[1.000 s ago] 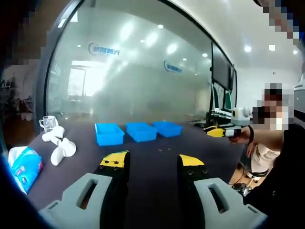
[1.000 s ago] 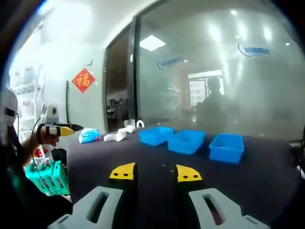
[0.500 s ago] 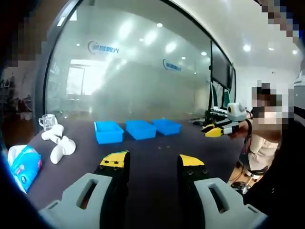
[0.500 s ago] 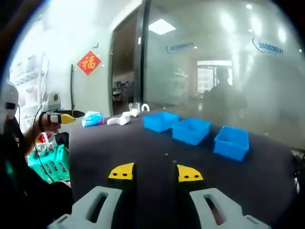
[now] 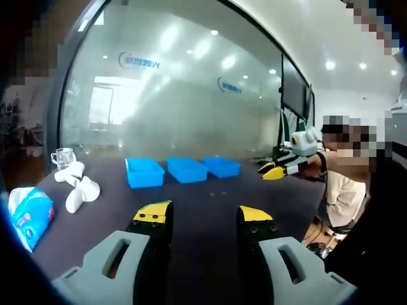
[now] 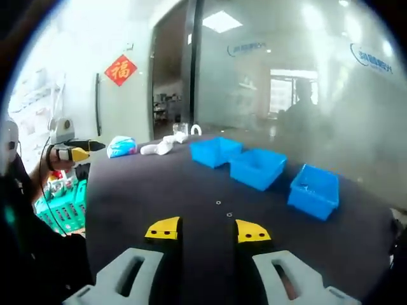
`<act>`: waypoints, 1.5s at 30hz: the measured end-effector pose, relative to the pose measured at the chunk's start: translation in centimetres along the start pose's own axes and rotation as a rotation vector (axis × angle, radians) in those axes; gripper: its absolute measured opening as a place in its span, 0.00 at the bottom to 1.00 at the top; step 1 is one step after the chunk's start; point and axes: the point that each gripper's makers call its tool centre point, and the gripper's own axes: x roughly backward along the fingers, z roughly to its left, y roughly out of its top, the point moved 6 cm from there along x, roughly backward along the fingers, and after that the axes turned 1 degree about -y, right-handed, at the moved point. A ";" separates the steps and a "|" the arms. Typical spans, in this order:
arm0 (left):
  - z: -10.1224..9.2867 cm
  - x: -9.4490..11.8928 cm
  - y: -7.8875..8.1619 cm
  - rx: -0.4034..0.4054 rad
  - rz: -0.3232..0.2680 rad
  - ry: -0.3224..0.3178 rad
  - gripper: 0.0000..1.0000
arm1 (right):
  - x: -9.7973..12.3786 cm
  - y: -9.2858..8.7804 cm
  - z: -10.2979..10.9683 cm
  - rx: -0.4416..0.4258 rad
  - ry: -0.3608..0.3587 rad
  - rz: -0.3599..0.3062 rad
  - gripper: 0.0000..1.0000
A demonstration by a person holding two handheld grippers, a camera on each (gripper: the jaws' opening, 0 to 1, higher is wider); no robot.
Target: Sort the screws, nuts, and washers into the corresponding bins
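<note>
Both claws hang released and empty above the dark table (image 6: 127,190): the left gripper (image 5: 202,216) and the right gripper (image 6: 206,230) each show a clear gap between yellow-tipped jaws. Three blue bins (image 6: 259,168) stand in a row at the far side, and two tiny pale specks, perhaps washers or nuts (image 6: 223,209), lie just beyond the right gripper's tips. At the far left, near the table's edge, lie white objects (image 5: 77,190), a glass cup (image 5: 63,157) and a blue tissue pack (image 5: 32,213).

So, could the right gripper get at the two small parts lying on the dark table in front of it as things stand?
Probably yes. The right gripper is open and empty, and the two small parts lie on bare table just beyond its jaws; the blue bins sit farther back.
</note>
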 end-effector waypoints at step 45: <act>1.1 1.1 -0.4 0.030 -0.007 0.057 0.39 | -10.7 0.7 -1.5 0.284 0.186 0.375 0.23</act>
